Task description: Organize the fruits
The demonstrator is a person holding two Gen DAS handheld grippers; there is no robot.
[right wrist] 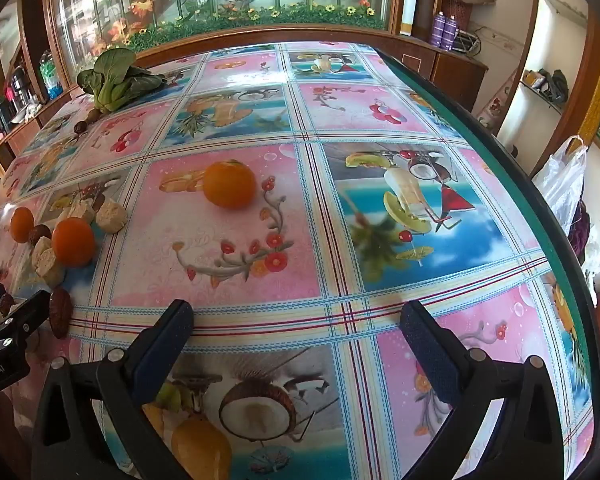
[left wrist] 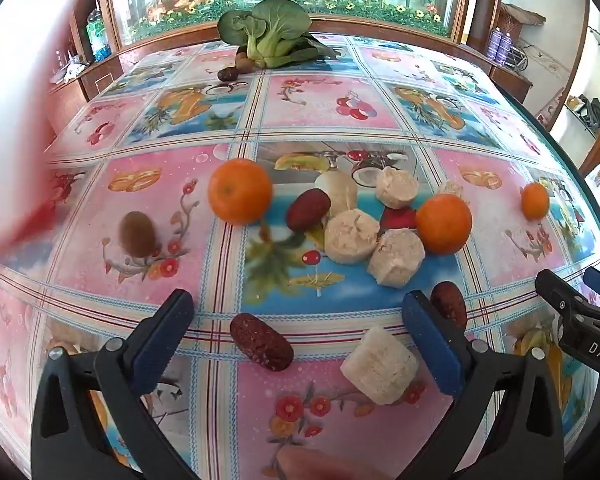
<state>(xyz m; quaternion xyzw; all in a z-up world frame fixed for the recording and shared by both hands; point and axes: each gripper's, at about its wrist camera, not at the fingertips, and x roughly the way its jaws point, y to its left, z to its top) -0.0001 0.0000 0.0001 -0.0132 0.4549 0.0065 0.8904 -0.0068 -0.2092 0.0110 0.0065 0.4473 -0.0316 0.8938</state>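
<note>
In the left wrist view my left gripper [left wrist: 300,316] stands open above the table, with a dark red date [left wrist: 261,341] and a pale cut chunk [left wrist: 380,366] on the cloth between its fingers, untouched. Beyond lie an orange [left wrist: 239,191], a second orange [left wrist: 444,224], a small third one [left wrist: 535,200], a kiwi [left wrist: 137,234], more dates [left wrist: 308,210] and several pale chunks [left wrist: 352,236]. My right gripper [right wrist: 300,320] is open over bare cloth, with an orange [right wrist: 229,184] well ahead of it. The fruit pile [right wrist: 73,242] sits at its left.
A bok choy [left wrist: 267,36] with small brown fruits lies at the far side. The table's green rim [right wrist: 540,208] curves along the right, with a plastic bag [right wrist: 564,184] beyond it. A blurred white and red shape [left wrist: 15,160] fills the left wrist view's left edge. A fingertip [left wrist: 324,464] shows at the bottom.
</note>
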